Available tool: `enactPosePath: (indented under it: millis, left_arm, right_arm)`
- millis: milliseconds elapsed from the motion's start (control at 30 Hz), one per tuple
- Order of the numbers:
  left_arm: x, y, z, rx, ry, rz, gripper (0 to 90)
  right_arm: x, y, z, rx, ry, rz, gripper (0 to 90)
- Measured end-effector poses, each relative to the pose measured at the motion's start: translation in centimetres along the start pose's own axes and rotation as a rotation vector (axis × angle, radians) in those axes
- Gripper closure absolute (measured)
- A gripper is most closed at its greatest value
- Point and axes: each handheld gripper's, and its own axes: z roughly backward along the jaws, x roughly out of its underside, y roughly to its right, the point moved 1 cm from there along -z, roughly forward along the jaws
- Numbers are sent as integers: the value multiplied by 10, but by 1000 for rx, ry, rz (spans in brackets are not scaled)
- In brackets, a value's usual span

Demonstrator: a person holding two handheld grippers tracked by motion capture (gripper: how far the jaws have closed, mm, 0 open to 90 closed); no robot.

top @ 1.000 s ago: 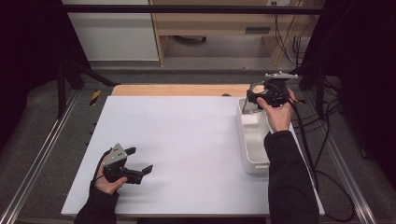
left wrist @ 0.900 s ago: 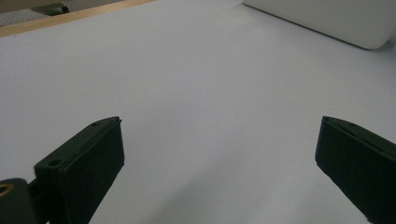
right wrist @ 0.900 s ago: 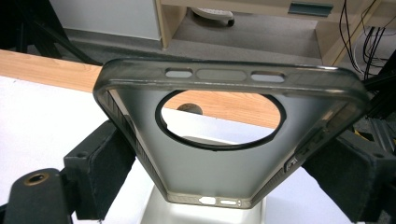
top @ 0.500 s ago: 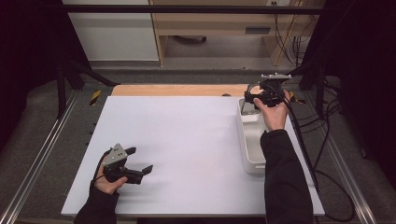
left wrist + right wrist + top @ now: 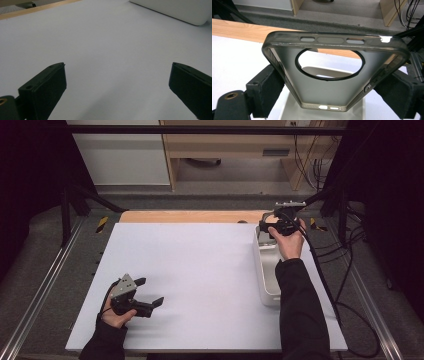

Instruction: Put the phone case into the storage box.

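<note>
Unbranded phone case [image 5: 329,82] between fingers [image 5: 265,90]

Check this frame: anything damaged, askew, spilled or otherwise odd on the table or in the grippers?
Nothing stands out. The right gripper grips a smoky translucent phone case by its sides above the white tray; the case looks intact. The left gripper rests open on the white table. No spills show.

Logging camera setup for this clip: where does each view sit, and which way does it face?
High view: above the near edge, facing forward and down on the white table; both forearms enter.
Left gripper view: rides the left gripper, skimming the table toward the white rectangular tray; open jaws.
Right gripper view: right gripper clamps a translucent grey phone case above the tray.
All share the tray.
</note>
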Motion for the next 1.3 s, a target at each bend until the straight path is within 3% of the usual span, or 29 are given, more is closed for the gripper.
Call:
enactPosePath:
  millis: [800, 1300]
  left_arm:
    - [0, 0, -1, 3, -5, -7, 9]
    - [1, 0, -2, 3, -7, -7, 9]
  right_arm:
    - [8, 2, -20, 13, -41, -14, 123]
    - [10, 2, -24, 26, -34, -18, 122]
